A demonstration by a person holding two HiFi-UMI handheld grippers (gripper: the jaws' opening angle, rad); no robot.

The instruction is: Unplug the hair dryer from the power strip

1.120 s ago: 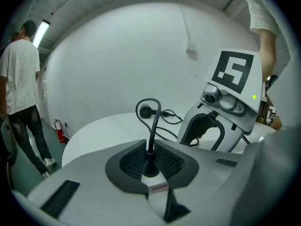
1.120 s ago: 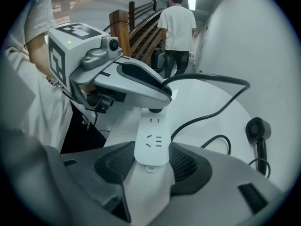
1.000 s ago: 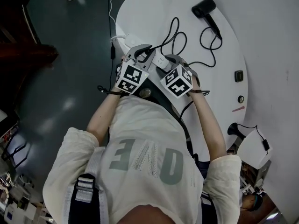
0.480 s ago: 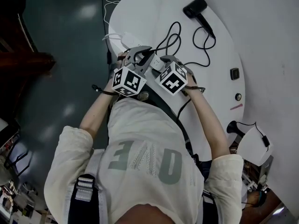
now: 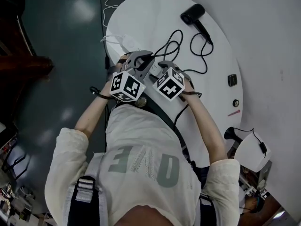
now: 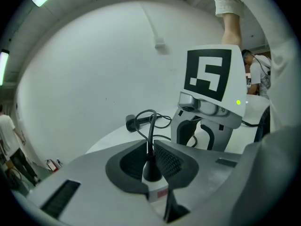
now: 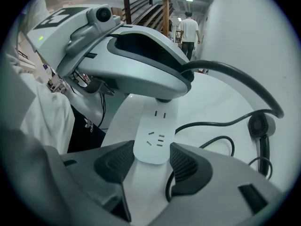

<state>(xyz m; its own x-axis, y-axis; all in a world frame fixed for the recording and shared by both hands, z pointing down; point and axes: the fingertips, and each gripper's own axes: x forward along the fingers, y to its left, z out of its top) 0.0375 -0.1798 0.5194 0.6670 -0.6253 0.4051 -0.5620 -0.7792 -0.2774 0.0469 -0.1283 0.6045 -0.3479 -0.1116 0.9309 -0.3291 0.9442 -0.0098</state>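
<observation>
A white power strip (image 5: pixel 151 71) lies near the left edge of the round white table (image 5: pixel 155 18). The black hair dryer (image 5: pixel 193 14) rests at the far side, and its cord (image 5: pixel 171 44) loops back to the strip. My left gripper (image 6: pixel 149 159) is shut on the black plug (image 6: pixel 151 169), whose cord rises from between the pads. White strip (image 6: pixel 159 192) shows right under the plug; whether the pins are seated is hidden. My right gripper (image 7: pixel 153 161) points steeply down, its pads against both sides of the strip's near end (image 7: pixel 155 140). Above the strip's far end hangs the left gripper (image 7: pixel 141 65).
Slack cord (image 7: pixel 225 121) lies right of the strip, leading to the dryer (image 7: pixel 261 126). A thin white cable (image 5: pixel 109 6) runs off the table's far left. Small dark fittings (image 5: pixel 232 80) sit on the white surface at right. Dark floor (image 5: pixel 61 55) lies left of the table edge.
My left gripper has rolled and risen a little with the plug in its jaws. The right gripper has stayed on the strip. The head view has drifted, sliding everything leftward.
</observation>
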